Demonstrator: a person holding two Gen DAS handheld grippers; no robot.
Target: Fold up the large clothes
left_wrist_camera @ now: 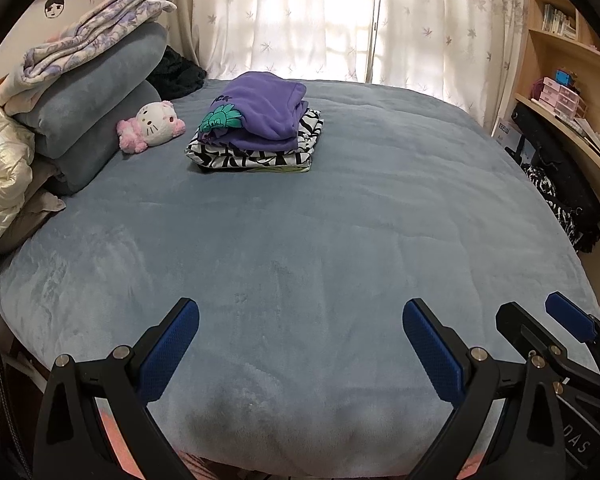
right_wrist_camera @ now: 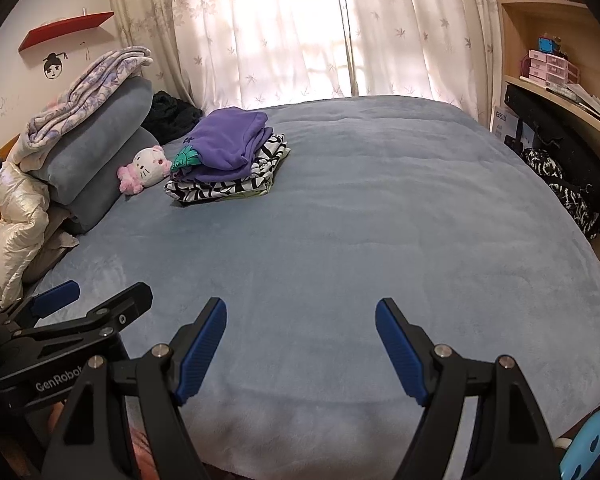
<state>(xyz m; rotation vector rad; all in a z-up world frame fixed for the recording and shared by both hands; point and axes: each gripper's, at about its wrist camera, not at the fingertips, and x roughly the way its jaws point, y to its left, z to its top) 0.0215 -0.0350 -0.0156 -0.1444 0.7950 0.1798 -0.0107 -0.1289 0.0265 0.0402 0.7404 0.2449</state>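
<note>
A stack of folded clothes lies on the far left part of the bed: a purple sweatshirt (left_wrist_camera: 260, 114) (right_wrist_camera: 228, 144) on top of a black-and-white zebra-print garment (left_wrist_camera: 256, 156) (right_wrist_camera: 224, 190). My left gripper (left_wrist_camera: 300, 320) is open and empty above the near edge of the blue-grey bed cover (left_wrist_camera: 320, 232). My right gripper (right_wrist_camera: 300, 316) is open and empty beside it, also over the near edge of the bed cover (right_wrist_camera: 360, 220). The right gripper also shows at the right of the left wrist view (left_wrist_camera: 540, 316); the left gripper shows at the left of the right wrist view (right_wrist_camera: 100, 296).
A Hello Kitty plush (left_wrist_camera: 152, 126) lies left of the stack. Rolled grey blankets (left_wrist_camera: 96, 104), a floral quilt and a cream duvet (left_wrist_camera: 0, 176) pile up at the left. A dark garment hangs on a chair (left_wrist_camera: 560, 192) at the right by a desk and shelves. Curtains (left_wrist_camera: 340, 16) behind.
</note>
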